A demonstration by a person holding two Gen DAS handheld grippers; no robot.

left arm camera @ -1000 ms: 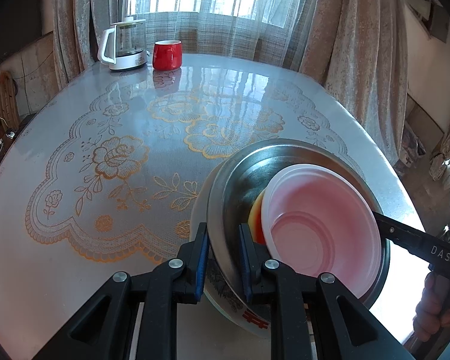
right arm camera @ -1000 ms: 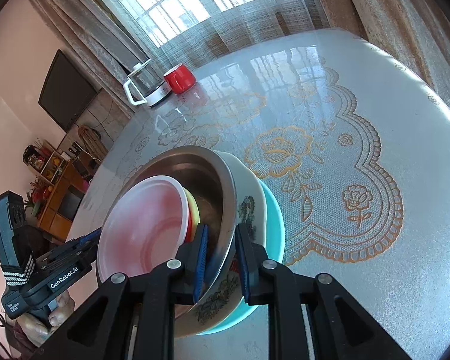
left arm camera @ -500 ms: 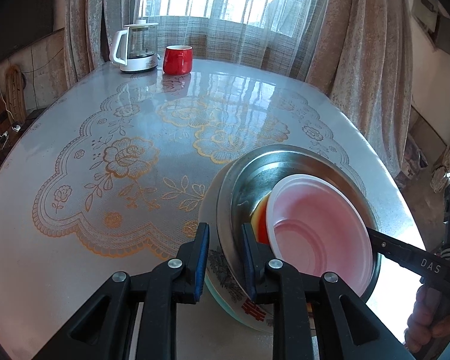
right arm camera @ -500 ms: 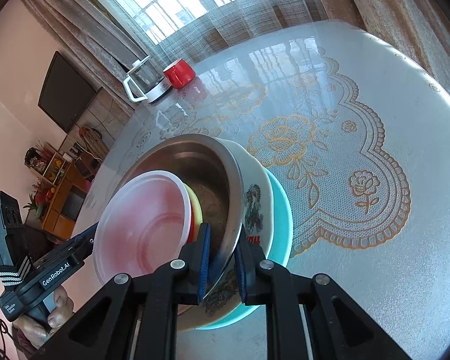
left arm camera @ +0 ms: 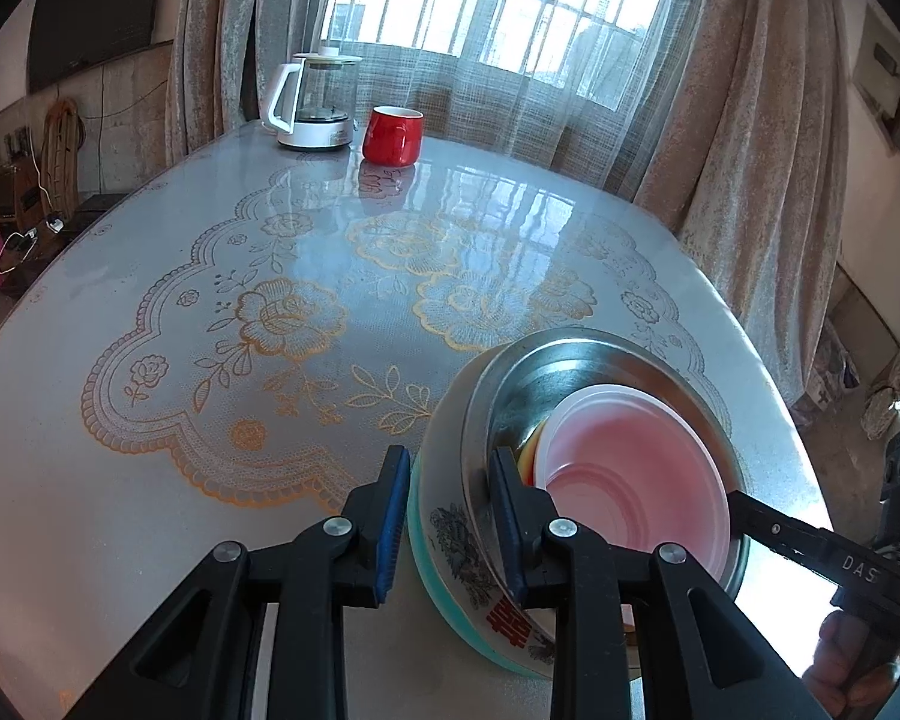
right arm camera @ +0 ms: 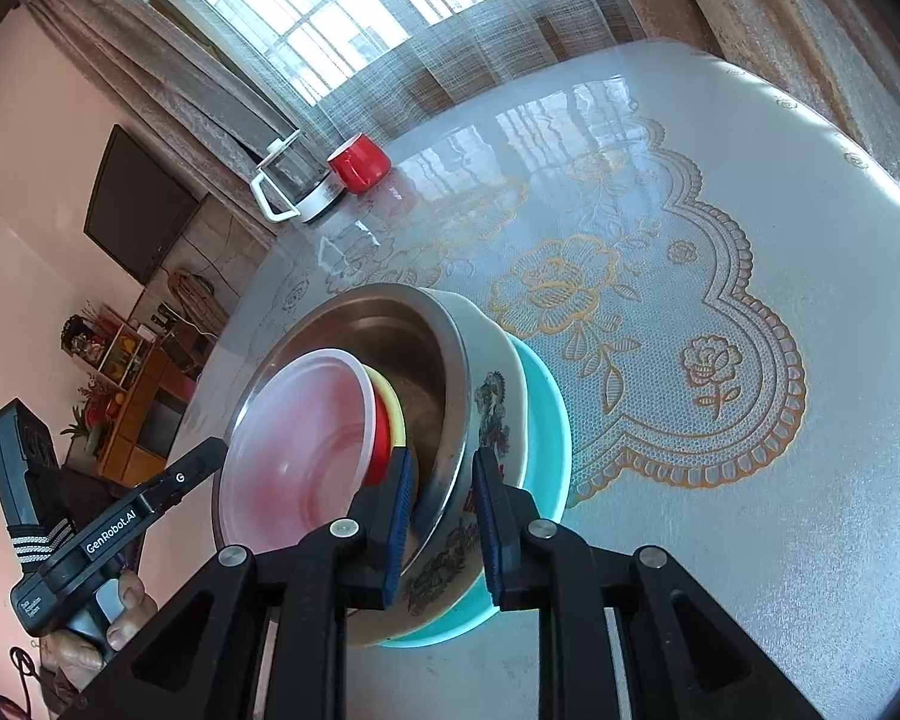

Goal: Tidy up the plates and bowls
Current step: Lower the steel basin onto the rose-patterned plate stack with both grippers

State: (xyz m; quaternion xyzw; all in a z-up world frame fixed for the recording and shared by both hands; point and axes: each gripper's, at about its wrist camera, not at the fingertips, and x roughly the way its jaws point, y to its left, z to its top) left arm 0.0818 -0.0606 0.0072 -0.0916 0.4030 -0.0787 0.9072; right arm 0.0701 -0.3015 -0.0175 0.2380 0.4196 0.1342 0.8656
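Note:
A nested stack sits near the table's front edge: a teal plate point(right arm camera: 543, 414) at the bottom, a white floral bowl point(left arm camera: 450, 534) point(right arm camera: 492, 372), a steel bowl point(left arm camera: 588, 354) point(right arm camera: 360, 324), then yellow and red dishes point(right arm camera: 384, 414) and a pink plastic bowl point(left arm camera: 630, 468) point(right arm camera: 300, 450) on top. My left gripper point(left arm camera: 450, 516) straddles the stack's rim, jaws spread and no longer pinching. My right gripper point(right arm camera: 444, 510) straddles the opposite rim, jaws also parted around the steel and floral bowls.
A glass kettle point(left arm camera: 315, 102) point(right arm camera: 291, 180) and a red mug point(left arm camera: 393, 135) point(right arm camera: 360, 165) stand at the table's far side by the curtained window. The table point(left arm camera: 180, 360) has a lace-patterned cover. A cabinet point(right arm camera: 138, 396) stands left of the table.
Both grippers held the stack's rim tightly a second ago; their jaws have since widened. The stack has come down onto the table and the left view has pulled back a little.

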